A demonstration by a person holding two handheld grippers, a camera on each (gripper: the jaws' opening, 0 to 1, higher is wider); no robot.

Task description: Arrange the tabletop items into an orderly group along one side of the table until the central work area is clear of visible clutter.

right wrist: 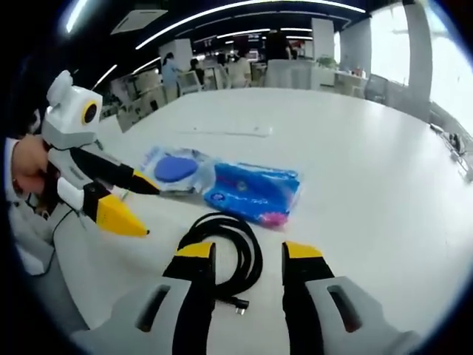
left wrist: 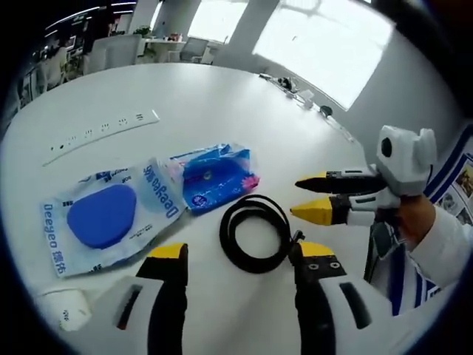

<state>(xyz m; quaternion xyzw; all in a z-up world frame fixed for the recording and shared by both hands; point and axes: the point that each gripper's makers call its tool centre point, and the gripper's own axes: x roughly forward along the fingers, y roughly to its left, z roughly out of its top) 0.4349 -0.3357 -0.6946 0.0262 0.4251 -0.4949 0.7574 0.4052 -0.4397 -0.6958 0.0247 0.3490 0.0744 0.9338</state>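
Black coiled cable [right wrist: 222, 251] sits at 12 o'clock of your right gripper [right wrist: 247, 255], jaws wide, empty; left gripper [left wrist: 240, 255] likewise; straddle one strand before closing.

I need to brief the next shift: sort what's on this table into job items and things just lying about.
Job items: coiled black cable, blue wipes pack, pack with the blue pad, both grippers open, left and right.

Lying about: white power strip, white object at the table edge.
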